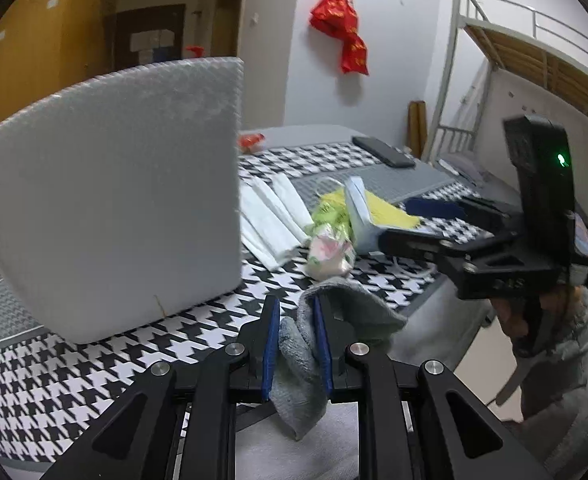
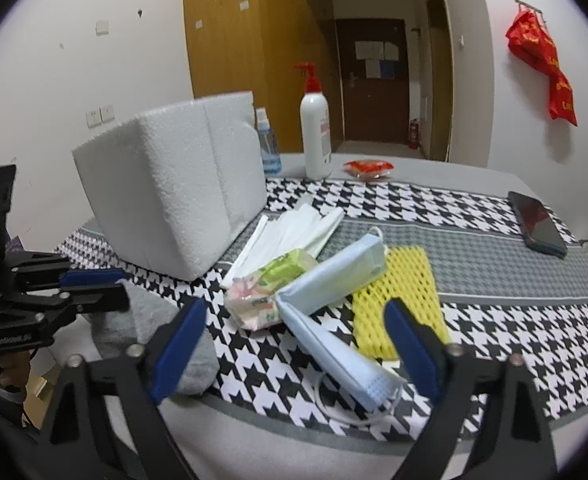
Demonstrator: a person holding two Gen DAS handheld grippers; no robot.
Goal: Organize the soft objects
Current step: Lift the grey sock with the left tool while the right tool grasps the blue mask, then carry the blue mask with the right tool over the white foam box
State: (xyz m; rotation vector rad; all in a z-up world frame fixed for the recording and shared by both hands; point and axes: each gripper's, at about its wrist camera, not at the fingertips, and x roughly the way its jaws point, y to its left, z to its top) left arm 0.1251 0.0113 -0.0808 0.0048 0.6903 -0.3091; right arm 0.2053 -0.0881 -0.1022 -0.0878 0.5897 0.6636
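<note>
My left gripper [image 1: 297, 312] is shut on a grey cloth [image 1: 306, 360] at the table's near edge, right of a white foam box [image 1: 109, 200]. It also shows in the right wrist view [image 2: 93, 284], with the grey cloth [image 2: 161, 320] draped below it. My right gripper [image 2: 294, 320] is open and empty above a folded blue face mask [image 2: 334, 280]. Next to the mask lie a tissue pack [image 2: 261, 296], a yellow foam net [image 2: 398, 296] and white folded sleeves [image 2: 289, 236]. In the left wrist view the right gripper [image 1: 410, 220] hovers over the mask [image 1: 360, 216].
The foam box [image 2: 173, 192] stands at the table's left. Behind it are a blue bottle [image 2: 267, 144], a white spray bottle [image 2: 316, 136] and a red snack bag [image 2: 368, 168]. A black phone [image 2: 536, 224] lies far right. A houndstooth cloth [image 2: 494, 320] covers the table.
</note>
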